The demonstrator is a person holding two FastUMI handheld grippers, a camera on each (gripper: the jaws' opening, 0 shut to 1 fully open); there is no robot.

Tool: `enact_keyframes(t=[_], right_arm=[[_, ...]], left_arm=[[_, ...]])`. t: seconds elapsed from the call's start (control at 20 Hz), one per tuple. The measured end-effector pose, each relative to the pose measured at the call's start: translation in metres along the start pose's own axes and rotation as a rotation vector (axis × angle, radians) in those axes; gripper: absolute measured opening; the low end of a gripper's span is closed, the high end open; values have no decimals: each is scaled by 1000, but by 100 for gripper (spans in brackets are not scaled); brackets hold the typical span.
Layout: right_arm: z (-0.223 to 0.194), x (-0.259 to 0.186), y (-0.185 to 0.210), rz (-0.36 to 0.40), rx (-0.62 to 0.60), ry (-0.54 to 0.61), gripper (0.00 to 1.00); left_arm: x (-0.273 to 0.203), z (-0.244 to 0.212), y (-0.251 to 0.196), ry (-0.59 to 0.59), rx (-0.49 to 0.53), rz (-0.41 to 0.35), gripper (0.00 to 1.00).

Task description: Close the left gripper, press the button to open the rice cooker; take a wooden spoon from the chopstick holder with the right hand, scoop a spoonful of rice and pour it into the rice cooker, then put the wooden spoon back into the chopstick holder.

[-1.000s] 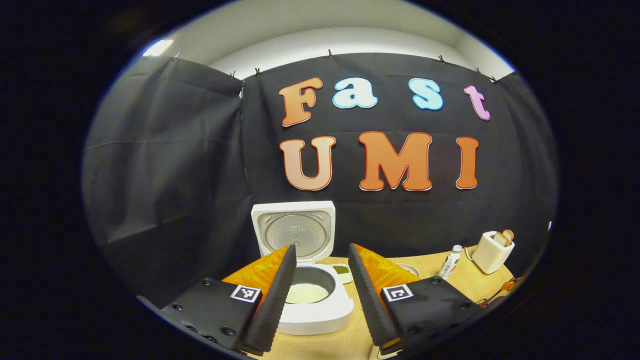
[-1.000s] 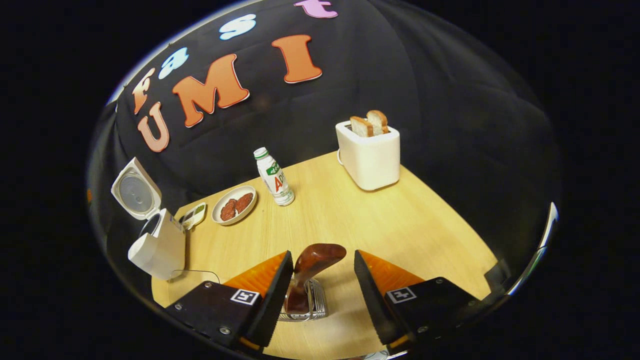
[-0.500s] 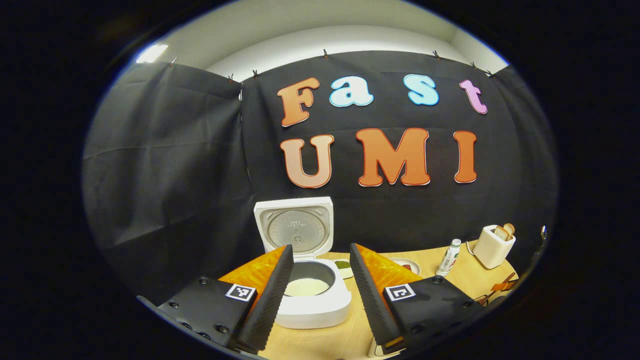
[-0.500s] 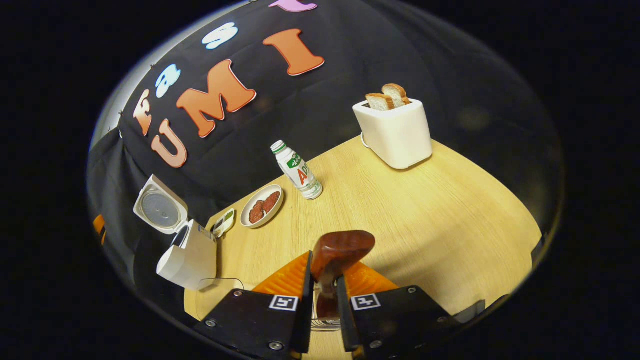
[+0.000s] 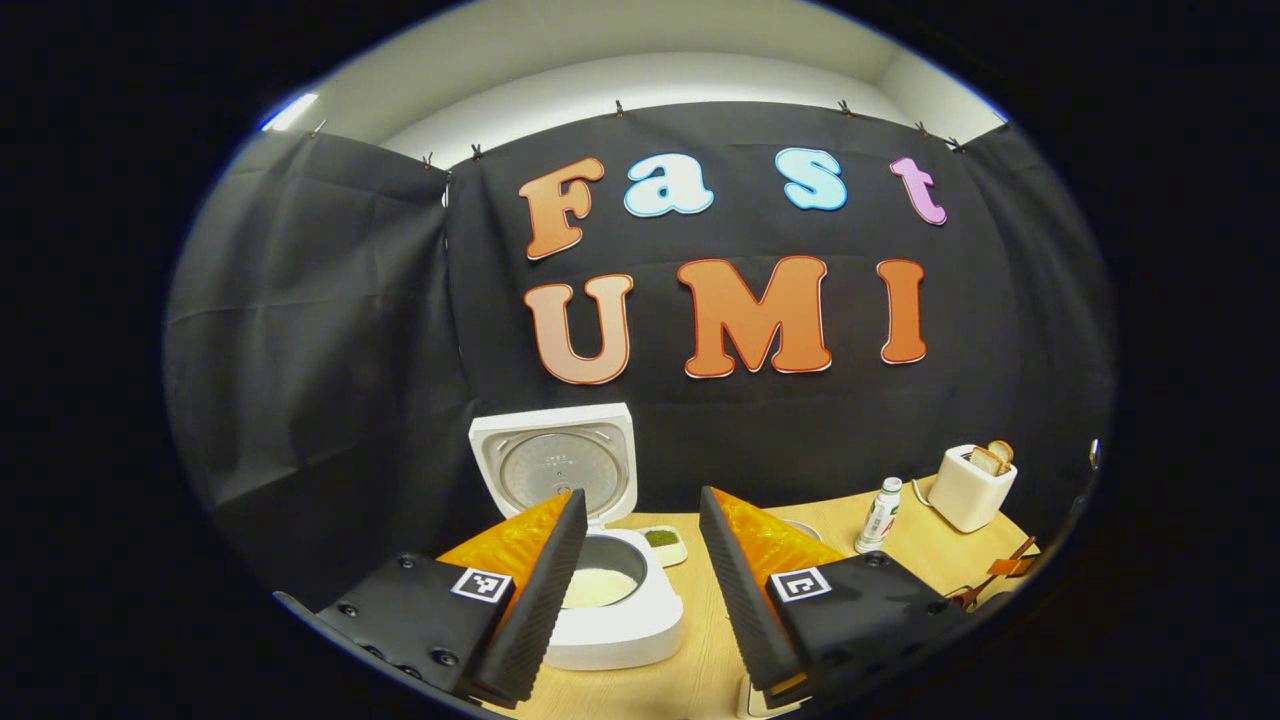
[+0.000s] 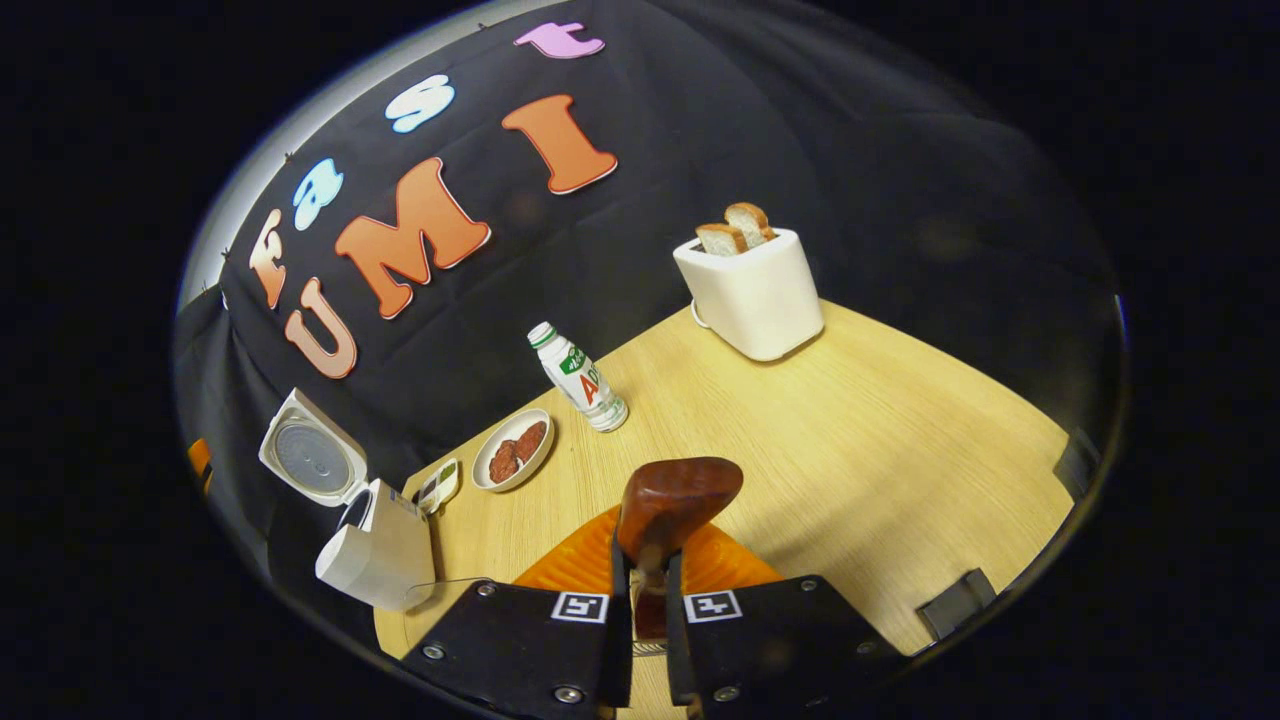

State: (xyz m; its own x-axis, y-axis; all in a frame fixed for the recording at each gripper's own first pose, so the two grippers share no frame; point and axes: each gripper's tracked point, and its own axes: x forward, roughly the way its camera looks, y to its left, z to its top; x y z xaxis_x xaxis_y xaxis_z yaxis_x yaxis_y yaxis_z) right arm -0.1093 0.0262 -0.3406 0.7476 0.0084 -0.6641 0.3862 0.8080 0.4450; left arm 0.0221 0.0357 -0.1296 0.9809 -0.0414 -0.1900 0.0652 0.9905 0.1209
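Rice cooker point(image 5: 610, 610): white, lid upright and open, rice in pot, far left on counter point(image 6: 820, 430). Wooden spoon point(image 6: 672, 500): dark brown, bowl up, clamped between fingers point(image 6: 618, 600).

Black cloth wall point(image 5: 330, 330), white ceiling point(image 5: 640, 60) w/ light, wood table point(image 6: 850, 420).

Left gripper point(image 5: 632, 590) agape; right gripper point(image 6: 640, 640) clamped.
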Motion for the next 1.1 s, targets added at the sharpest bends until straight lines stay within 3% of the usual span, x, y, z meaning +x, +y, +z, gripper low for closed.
enact_keyframes(t=[0.25,0.4,0.5,0.8,1.1], right_arm=[[35,-36,37,18,-30,-105,13],[42,-54,77,83,-46,-121,13],[38,-62,107,134,-67,-117,13],[-18,-49,172,215,-234,-29,13],[-66,-17,185,174,-523,-9,13]], left_arm=[[7,-4,5,-4,-24,-35,80],[6,-3,16,-26,-30,-25,100],[4,-3,23,-40,-23,-25,100],[-6,-11,52,-47,-20,1,100],[-21,-24,95,-24,-42,74,100]])
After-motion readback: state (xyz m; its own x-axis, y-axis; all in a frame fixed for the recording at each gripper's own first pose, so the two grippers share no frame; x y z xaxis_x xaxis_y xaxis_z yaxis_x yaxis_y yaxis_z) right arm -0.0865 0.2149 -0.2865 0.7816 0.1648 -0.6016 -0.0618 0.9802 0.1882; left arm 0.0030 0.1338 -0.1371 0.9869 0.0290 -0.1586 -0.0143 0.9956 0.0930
